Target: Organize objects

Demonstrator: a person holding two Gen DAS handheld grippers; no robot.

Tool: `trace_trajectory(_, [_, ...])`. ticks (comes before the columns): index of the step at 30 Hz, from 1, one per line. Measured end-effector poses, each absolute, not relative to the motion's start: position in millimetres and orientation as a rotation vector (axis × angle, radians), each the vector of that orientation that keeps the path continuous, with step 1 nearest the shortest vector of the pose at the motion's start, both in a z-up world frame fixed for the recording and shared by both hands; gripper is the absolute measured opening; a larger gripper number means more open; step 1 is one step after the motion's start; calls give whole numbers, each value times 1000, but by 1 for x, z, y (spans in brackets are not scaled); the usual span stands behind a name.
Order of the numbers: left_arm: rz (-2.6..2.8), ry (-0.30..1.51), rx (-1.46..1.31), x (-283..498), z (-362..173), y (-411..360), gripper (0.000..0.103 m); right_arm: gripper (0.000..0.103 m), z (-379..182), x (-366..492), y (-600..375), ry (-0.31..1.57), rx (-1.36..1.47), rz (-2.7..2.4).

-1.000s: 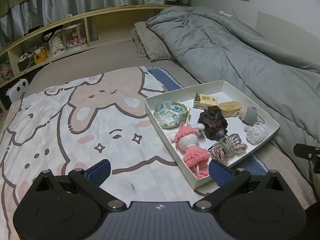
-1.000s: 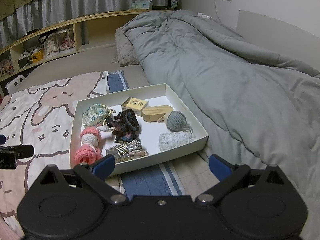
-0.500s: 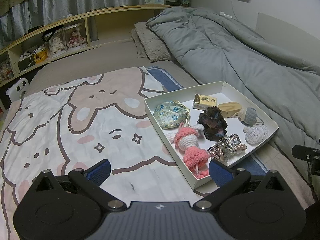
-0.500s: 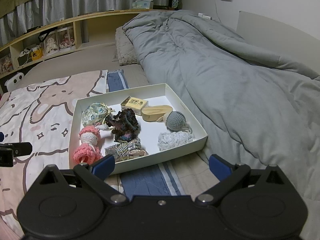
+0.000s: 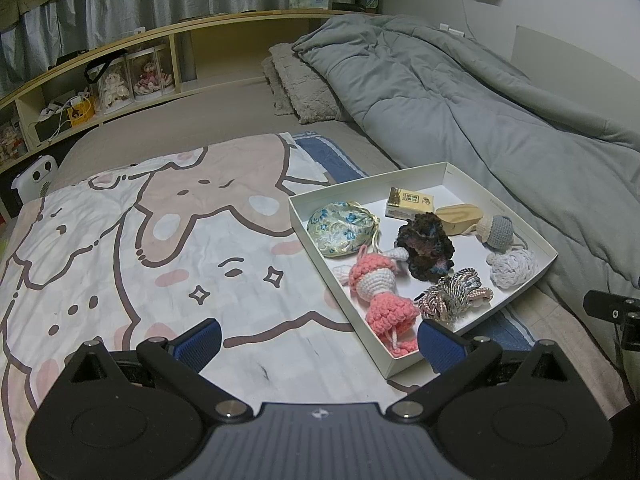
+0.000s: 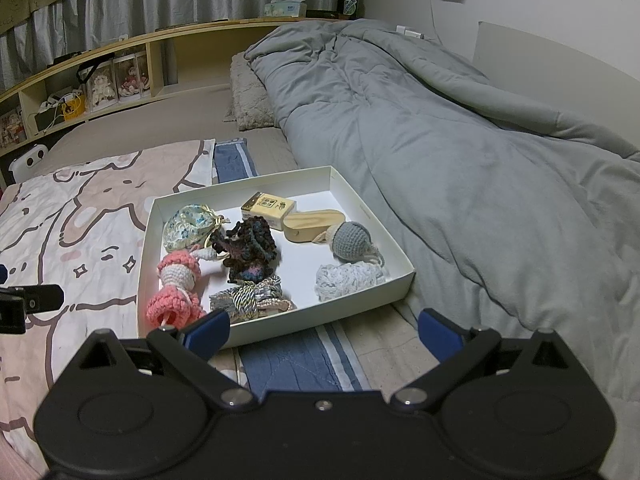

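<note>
Right, both tools hang back from the white box (image 6: 372, 292) on the bed: the left gripper (image 5: 318, 338) has its blue pads wide apart over the cartoon blanket (image 5: 120, 240), holding nothing, and the right gripper (image 6: 324, 328) is just as wide and just as bare above the striped blue cloth (image 6: 288, 360). Every small thing already lies inside the box, so this could be a load waiting to be sorted out or one just gathered in; I can't tell which. Whichever it is, a good pick here means coming down between neighbours, because the left half is crowded: the dark crocheted scrunchie (image 6: 246, 248) touches the pink crocheted doll (image 6: 176, 284) and sits hard beside the braided cord knot (image 6: 250, 296). These are soft pieces, so pinch the bulk, not a trailing string. Counting now: one floral drawstring pouch (image 6: 186, 228), one yellow card pack (image 6: 268, 208), one wooden block (image 6: 310, 224), one grey crocheted ball (image 6: 352, 240) with its tail, one pale yarn bundle (image 6: 346, 276), one scrunchie, one doll, one cord knot. Eight items, one box. The grey duvet (image 6: 460, 160) crowds the box's far side, so approach from the near edge.
</note>
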State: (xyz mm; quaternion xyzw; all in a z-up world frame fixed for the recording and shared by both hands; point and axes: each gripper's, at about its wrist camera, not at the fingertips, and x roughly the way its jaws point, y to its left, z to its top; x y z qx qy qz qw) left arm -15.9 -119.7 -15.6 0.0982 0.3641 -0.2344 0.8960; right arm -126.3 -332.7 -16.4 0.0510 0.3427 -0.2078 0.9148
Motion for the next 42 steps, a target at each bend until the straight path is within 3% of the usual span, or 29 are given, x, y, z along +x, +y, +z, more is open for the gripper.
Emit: trace_trajectory(42, [-485, 761, 201, -18, -18, -120, 103, 102, -19, -127, -333, 707, 111, -425])
